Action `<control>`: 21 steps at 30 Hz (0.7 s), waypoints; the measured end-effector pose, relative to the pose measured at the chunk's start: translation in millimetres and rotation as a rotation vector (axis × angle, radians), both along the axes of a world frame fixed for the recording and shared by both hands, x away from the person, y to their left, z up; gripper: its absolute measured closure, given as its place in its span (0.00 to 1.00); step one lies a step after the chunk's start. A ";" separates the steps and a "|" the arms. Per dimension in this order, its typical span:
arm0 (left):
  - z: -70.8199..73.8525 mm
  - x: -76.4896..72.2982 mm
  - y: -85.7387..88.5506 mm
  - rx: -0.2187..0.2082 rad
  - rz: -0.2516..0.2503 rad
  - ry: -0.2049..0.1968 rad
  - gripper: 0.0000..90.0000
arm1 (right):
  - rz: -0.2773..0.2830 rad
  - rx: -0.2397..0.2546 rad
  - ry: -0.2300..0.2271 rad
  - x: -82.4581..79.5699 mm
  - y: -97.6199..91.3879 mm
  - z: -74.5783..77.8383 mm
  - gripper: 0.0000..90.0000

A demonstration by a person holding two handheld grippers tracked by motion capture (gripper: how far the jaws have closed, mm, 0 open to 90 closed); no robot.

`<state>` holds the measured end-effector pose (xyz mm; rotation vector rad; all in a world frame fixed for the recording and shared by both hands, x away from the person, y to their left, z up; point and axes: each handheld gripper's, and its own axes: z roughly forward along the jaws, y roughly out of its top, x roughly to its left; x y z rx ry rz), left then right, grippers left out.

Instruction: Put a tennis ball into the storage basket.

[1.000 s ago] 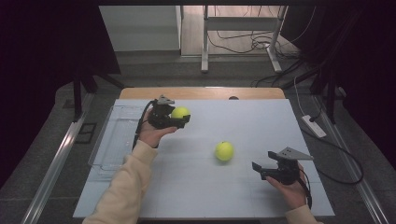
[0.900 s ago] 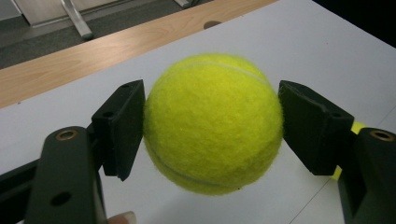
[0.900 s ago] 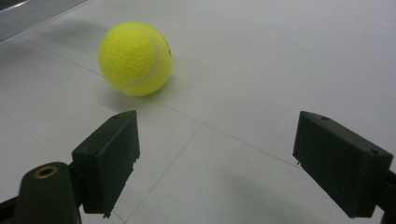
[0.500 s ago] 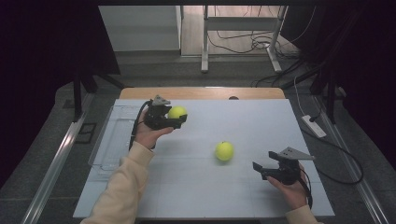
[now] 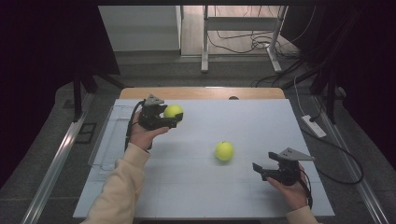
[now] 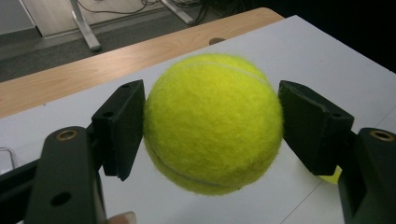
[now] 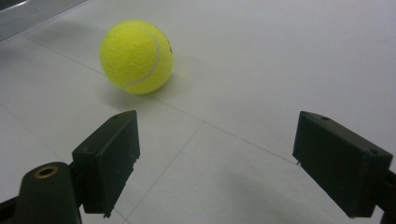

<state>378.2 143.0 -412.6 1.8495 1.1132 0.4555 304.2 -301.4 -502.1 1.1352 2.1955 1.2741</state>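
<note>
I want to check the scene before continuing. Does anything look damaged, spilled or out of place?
Nothing stands out. One tennis ball sits cleanly between the left gripper's jaws; the other ball rests alone on the white table, apart from the open right gripper.

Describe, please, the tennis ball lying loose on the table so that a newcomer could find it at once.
Start at the white table and look right of its middle. There a yellow tennis ball rests on the surface, in front of the open right gripper. The other ball is clamped in the left gripper.
</note>
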 end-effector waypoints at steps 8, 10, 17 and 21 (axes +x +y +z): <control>6.1 -7.8 6.8 -0.004 0.010 -0.031 0.31 | -0.008 -0.002 -0.006 -1.4 -0.8 1.0 0.16; 7.4 -9.9 10.0 -0.012 0.015 -0.039 0.31 | -0.010 -0.003 -0.006 -1.6 -0.2 0.8 0.16; 10.2 -13.6 20.7 -0.028 0.034 -0.048 0.31 | -0.007 -0.011 -0.007 -2.7 1.1 0.8 0.16; 10.6 -13.8 23.4 -0.031 0.042 -0.050 0.31 | -0.007 -0.011 -0.008 -2.6 1.1 0.7 0.16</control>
